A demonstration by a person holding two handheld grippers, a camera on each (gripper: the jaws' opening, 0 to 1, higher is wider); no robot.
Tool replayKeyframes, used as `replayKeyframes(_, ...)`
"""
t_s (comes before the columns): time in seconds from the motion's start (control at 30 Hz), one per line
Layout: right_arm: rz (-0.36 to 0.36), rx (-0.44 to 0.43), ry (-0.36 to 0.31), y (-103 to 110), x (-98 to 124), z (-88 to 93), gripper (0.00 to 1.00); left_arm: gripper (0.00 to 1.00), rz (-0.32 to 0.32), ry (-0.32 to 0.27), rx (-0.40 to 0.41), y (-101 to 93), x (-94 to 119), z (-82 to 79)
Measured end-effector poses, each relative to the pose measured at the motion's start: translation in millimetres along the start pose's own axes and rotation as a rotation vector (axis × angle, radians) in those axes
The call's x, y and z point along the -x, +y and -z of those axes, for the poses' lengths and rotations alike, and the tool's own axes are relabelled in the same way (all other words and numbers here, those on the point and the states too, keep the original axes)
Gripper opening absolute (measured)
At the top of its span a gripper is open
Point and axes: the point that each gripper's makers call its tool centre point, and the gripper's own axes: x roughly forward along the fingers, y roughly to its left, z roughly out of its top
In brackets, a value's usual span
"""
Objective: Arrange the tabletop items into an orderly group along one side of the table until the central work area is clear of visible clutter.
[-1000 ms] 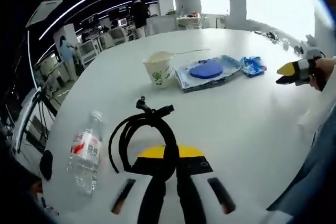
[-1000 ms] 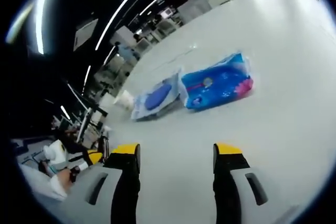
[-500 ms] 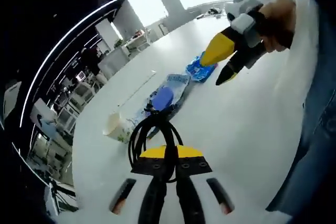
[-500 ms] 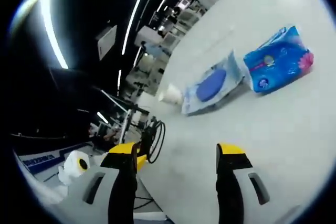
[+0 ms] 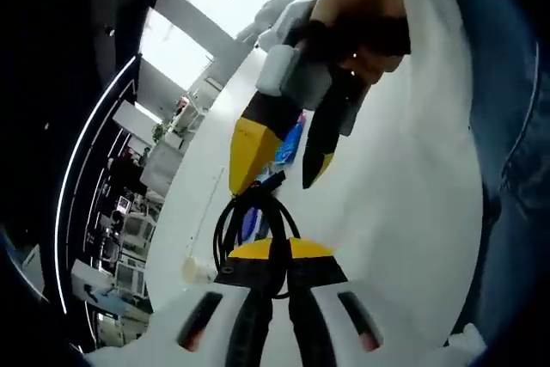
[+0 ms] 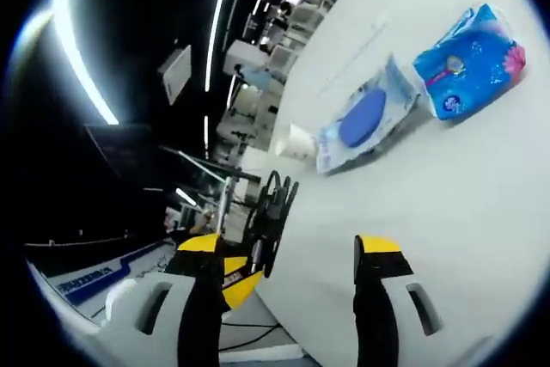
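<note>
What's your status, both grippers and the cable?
Left gripper shut on the coiled black cable, lifted off the table. Right gripper open, empty, close beside the cable. Blue packets and paper cup not yet moved.

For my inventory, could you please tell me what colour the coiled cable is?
Black; the cable shows best in the left gripper view.
</note>
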Motion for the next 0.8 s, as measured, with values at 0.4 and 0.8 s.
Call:
replayKeyframes(0.4, -0.036, -0.067, -0.02, 3.3, 4.1, -3.9, 0.12, 0.02, 0.041, -0.053, 0.016, -10.1, -6.0, -15.8)
replayKeyframes(0.8, -0.063, -0.1, -0.121, -6.0, 23.5, -27.4, 0.1, 0.23, 0.057, -0.073, 0.542, -5.3, -8.5, 8.3)
